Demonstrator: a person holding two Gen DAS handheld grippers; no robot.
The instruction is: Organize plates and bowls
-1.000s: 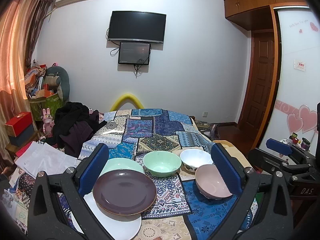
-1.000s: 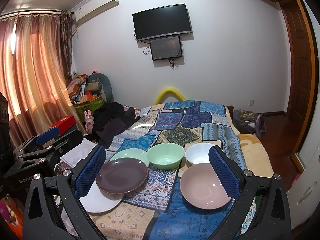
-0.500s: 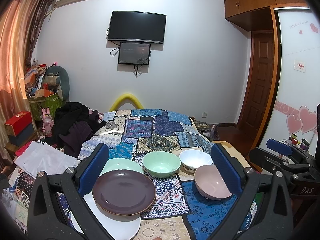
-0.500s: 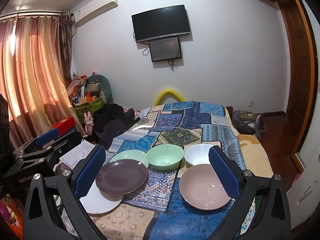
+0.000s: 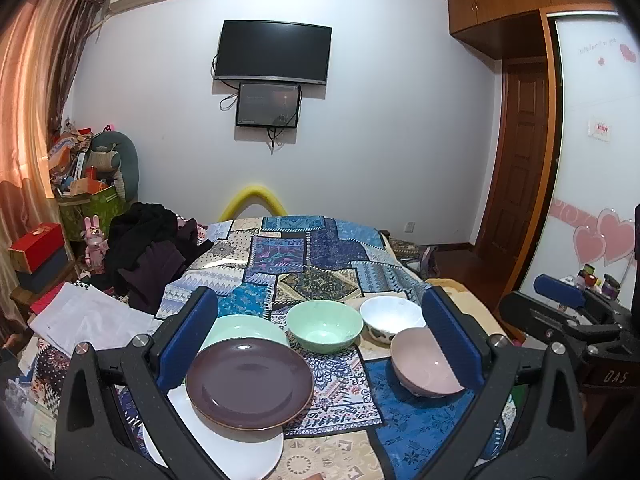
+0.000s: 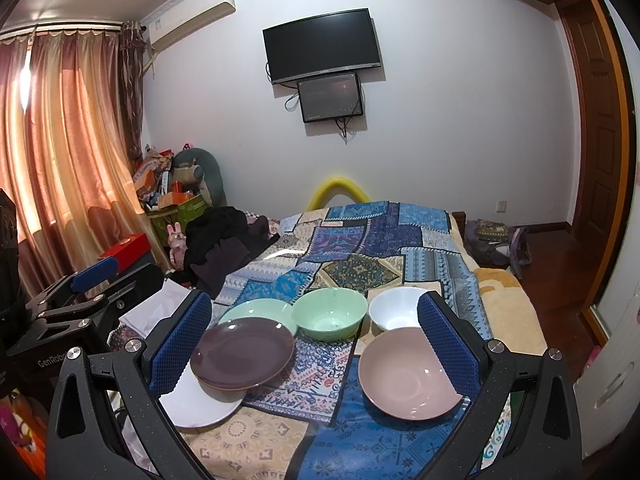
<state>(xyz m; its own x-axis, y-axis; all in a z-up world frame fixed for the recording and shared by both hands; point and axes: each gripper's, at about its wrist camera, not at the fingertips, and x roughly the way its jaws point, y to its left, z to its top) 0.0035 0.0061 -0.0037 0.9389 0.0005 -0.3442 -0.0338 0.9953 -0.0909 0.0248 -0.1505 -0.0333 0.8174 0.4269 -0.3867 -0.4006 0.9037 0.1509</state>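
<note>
Both grippers — left [image 5: 318, 340], right [image 6: 314, 334] — stood wide apart, empty, above bed [image 6: 360, 240]. Purple plate [image 5: 249, 385] lay over white plate [image 5: 240, 452], green plate [image 5: 244, 326] behind; green [image 5: 324, 330], white [image 5: 388, 318], pink bowls [image 5: 420, 368] unstacked. Judged: opening step — next move calls for descent onto one rim.

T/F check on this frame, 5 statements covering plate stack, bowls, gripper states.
1. The purple plate overlaps a white plate. True.
2. The green bowl is nested inside the white bowl. False: they sit side by side, apart.
3. Both the left gripper and right gripper are open and hold nothing. True.
4. The pink bowl lies upside down. False: it sits open side up.
5. A pale green plate lies behind the purple plate. True.
</note>
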